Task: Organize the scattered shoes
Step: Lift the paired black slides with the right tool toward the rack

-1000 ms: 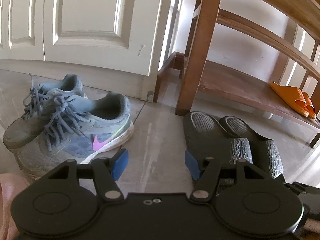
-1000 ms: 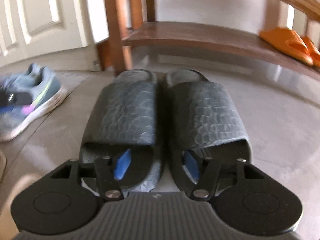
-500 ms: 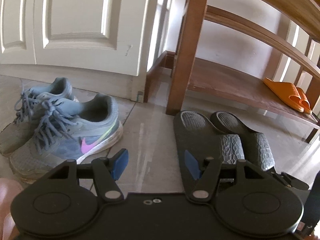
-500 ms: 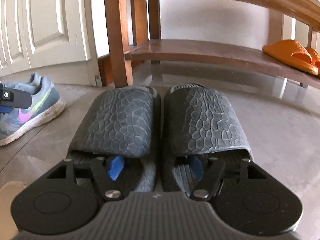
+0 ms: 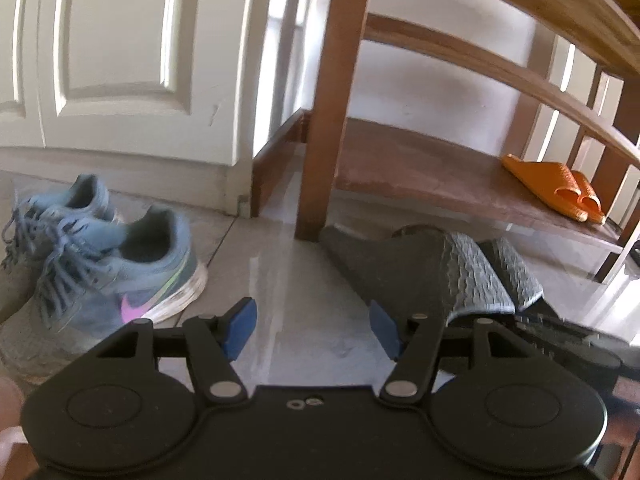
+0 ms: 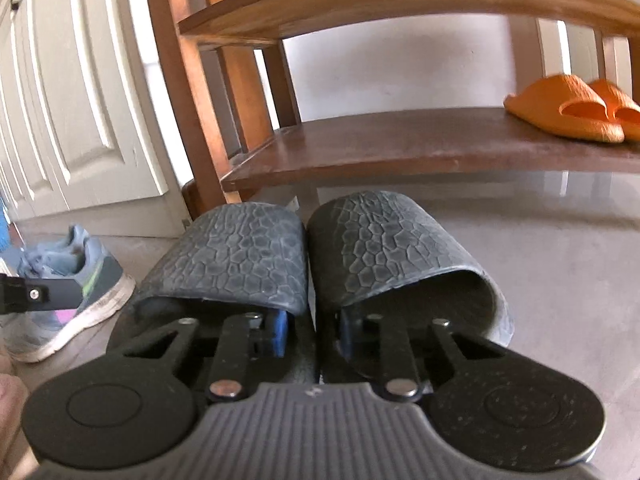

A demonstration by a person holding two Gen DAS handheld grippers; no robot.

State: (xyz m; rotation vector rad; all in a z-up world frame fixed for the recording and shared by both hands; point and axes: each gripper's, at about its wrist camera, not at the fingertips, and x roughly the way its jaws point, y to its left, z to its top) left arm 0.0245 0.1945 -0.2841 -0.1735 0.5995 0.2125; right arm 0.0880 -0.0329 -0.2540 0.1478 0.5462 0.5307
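Note:
A pair of dark grey textured slides is pinched together by my right gripper, one finger inside each slide, shut on their inner walls. The pair is lifted and tilted off the floor; in the left wrist view the slides show their soles raised. My left gripper is open and empty above the floor tiles between the slides and a pair of blue-grey sneakers. The sneakers lie at the left in the right wrist view.
A wooden shoe rack stands just ahead, its low shelf holding orange slides at the right; the slides show in the left view too. The rack's leg rises beside white panelled doors.
My right gripper has closed on the two grey slides and lifted them, tilting them up toward the rack. The left gripper stays open and has shifted slightly.

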